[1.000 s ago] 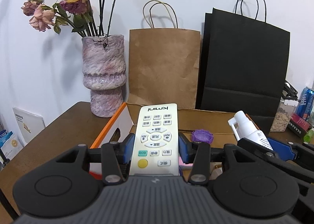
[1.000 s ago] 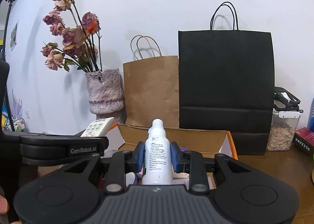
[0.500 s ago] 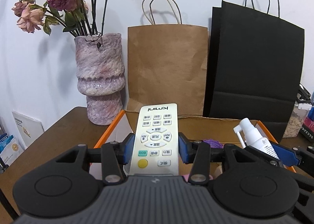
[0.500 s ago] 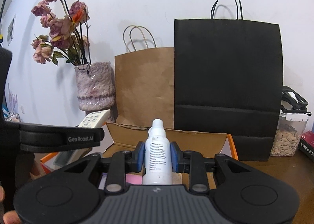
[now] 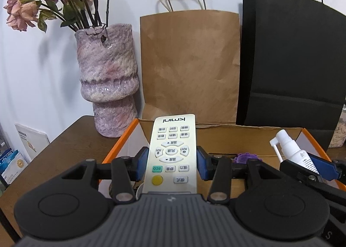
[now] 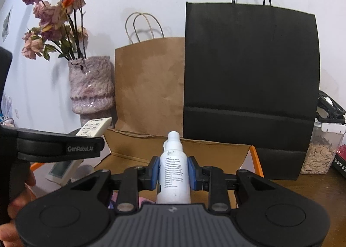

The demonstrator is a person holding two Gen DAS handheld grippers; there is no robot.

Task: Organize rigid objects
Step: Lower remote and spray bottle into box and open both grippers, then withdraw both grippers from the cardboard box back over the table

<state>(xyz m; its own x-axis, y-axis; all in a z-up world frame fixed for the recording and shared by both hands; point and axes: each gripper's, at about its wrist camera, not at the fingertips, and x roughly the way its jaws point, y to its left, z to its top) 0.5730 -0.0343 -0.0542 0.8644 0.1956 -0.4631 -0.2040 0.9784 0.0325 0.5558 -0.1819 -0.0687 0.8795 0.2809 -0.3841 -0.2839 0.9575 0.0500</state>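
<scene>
My left gripper (image 5: pixel 172 163) is shut on a white remote control (image 5: pixel 173 154), its blue pads pressing both long sides. The remote hangs over the left part of an open cardboard box (image 5: pixel 242 134) with orange edges. My right gripper (image 6: pixel 173 170) is shut on a white spray bottle (image 6: pixel 174 173), nozzle pointing away, above the same box (image 6: pixel 216 149). In the left wrist view the bottle (image 5: pixel 290 149) shows at the right, over the box. The remote (image 6: pixel 95 129) shows at the left of the right wrist view. A purple ridged lid (image 5: pixel 246 157) lies inside the box.
A mottled pink vase (image 5: pixel 107 80) with dried roses stands left of the box. A brown paper bag (image 5: pixel 190 65) and a black paper bag (image 5: pixel 289 63) lean on the wall behind it. A clear jar of seeds (image 6: pixel 322 149) stands at the right. A hand (image 6: pixel 13 210) grips the left tool.
Both grippers have moved forward and a little lower toward the box, each keeping its object. The bags and vase loom larger, and the purple lid is now mostly hidden behind the left gripper.
</scene>
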